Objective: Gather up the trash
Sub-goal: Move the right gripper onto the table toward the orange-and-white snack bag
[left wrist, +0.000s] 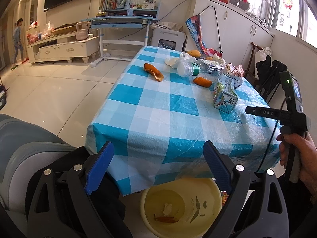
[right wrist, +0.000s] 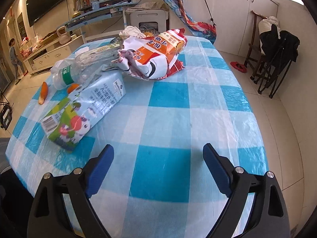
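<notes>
Left claw [left wrist: 158,170]: my blue fingers stand apart with nothing between them, over the yellow bin [left wrist: 181,204] below the bench [left wrist: 158,119] edge.
Bin: holds a few scraps, perhaps peel and tissue.
Right claw [right wrist: 158,170]: gaping, empty, above bare checked cloth.
Trash: milk carton [right wrist: 83,109] just left of my right claw; crushed bottle [right wrist: 83,65], snack wrapper [right wrist: 156,53] and orange peels [left wrist: 153,71] farther back.

Glossy crinkled plastic tablecloth [right wrist: 168,99], clear plastic bottle [right wrist: 87,63], printed paper carton [right wrist: 83,109], smooth yellow plastic basin [left wrist: 210,194]
</notes>
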`<state>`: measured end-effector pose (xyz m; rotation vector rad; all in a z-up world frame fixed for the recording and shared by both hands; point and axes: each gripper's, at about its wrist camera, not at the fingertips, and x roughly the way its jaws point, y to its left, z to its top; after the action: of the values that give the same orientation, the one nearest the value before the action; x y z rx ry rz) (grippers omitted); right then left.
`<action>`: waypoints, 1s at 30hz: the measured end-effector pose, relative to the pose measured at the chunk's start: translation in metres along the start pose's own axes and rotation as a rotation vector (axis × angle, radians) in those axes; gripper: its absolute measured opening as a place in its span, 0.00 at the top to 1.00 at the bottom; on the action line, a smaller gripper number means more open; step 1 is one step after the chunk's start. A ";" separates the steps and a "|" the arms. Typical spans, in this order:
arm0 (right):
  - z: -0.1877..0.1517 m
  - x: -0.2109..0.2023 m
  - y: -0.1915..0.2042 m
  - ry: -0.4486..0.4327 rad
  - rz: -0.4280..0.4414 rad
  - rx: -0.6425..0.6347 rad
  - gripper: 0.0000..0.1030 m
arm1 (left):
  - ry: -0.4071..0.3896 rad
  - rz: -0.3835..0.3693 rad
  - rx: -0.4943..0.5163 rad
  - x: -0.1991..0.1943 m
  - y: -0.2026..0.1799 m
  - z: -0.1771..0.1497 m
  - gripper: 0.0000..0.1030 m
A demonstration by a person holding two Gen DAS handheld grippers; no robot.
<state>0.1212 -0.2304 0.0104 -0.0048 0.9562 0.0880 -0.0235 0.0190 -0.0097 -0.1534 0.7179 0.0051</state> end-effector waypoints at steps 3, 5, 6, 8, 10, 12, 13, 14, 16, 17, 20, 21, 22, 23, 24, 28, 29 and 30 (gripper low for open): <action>0.019 0.017 0.000 0.005 -0.009 -0.003 0.09 | -0.003 0.001 0.003 0.000 0.000 -0.001 0.14; 0.033 0.029 0.003 0.037 -0.015 -0.020 0.06 | 0.000 0.001 0.006 0.000 0.001 -0.002 0.14; 0.040 0.034 0.005 0.051 0.009 -0.025 0.06 | 0.001 0.001 0.007 0.001 0.001 -0.002 0.14; 0.053 0.043 0.014 0.083 0.007 -0.065 0.06 | 0.002 0.001 0.008 0.001 0.002 -0.002 0.14; 0.062 0.051 0.022 0.106 0.018 -0.096 0.06 | 0.000 -0.001 0.007 0.002 0.002 -0.001 0.14; 0.072 0.059 0.022 0.105 0.018 -0.089 0.06 | -0.002 -0.001 0.006 0.002 0.001 0.000 0.13; 0.076 0.062 0.021 0.099 0.012 -0.080 0.06 | -0.003 -0.002 0.007 0.003 0.002 -0.001 0.13; 0.080 0.065 0.021 0.085 0.009 -0.079 0.06 | -0.005 -0.002 0.008 0.003 0.002 0.000 0.13; 0.086 0.070 0.019 0.060 0.022 -0.085 0.05 | -0.005 0.004 0.011 0.005 0.001 0.000 0.13; 0.089 0.072 0.018 0.059 0.017 -0.077 0.05 | -0.001 0.009 0.014 0.008 0.000 0.000 0.13; 0.087 0.070 0.018 0.056 0.010 -0.072 0.05 | 0.012 0.025 0.037 0.014 -0.005 0.000 0.13; 0.085 0.070 0.018 0.056 0.012 -0.069 0.05 | 0.018 0.029 0.048 0.016 -0.006 -0.001 0.13; 0.084 0.069 0.018 0.056 0.012 -0.070 0.05 | 0.027 0.029 0.057 0.018 -0.007 -0.001 0.12; 0.084 0.069 0.018 0.056 0.012 -0.070 0.05 | 0.036 0.028 0.063 0.019 -0.007 -0.002 0.12; 0.084 0.069 0.018 0.056 0.013 -0.069 0.05 | 0.043 0.025 0.063 0.021 -0.007 -0.001 0.12; 0.082 0.068 0.018 0.056 0.013 -0.069 0.05 | 0.072 -0.013 0.034 0.023 -0.003 -0.003 0.12; 0.086 0.070 0.017 0.056 0.014 -0.069 0.05 | 0.080 -0.022 0.028 0.024 -0.003 -0.005 0.12; 0.085 0.070 0.017 0.056 0.014 -0.069 0.05 | 0.084 -0.031 0.025 0.023 -0.003 -0.006 0.12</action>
<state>0.2292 -0.2048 0.0030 -0.0644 1.0089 0.1341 -0.0095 0.0137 -0.0285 -0.1411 0.7987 -0.0402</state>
